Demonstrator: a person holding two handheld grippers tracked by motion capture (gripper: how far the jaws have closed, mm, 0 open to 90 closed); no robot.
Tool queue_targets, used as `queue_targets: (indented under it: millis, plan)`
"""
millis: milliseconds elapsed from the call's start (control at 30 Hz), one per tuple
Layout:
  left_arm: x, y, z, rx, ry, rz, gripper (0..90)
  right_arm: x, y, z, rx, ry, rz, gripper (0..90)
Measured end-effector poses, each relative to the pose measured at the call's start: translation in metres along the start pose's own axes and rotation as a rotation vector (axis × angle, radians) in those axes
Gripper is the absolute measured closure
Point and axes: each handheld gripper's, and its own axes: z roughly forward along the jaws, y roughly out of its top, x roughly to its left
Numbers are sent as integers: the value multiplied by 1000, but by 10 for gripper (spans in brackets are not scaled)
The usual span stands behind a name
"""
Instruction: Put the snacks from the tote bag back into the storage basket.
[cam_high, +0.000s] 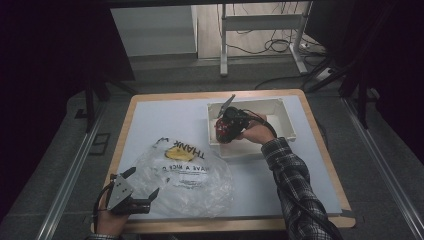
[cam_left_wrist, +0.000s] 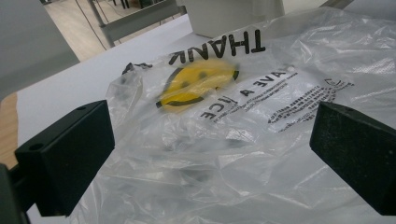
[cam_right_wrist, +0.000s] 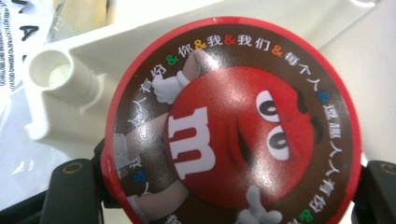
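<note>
Your right gripper is clenched on a round red candy tin with a red cartoon face on its lid, held over the near-left corner of the white bin. Your left gripper hovers with jaws spread wide at the near edge of the clear plastic bag lying on the table.

Far-left desk bare, open to passage. White bin walls block far right; crumpled plastic bag covers near-left centre.
</note>
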Motion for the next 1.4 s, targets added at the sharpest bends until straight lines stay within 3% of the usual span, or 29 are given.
queue_targets:
  millis: [400,1400]
  plan:
    - [0,0,0,0,1,0,0,-6,2,10,5,15,3,256]
    - [0,0,0,2,3,3,0,-15,5,37,30,43,-40,254]
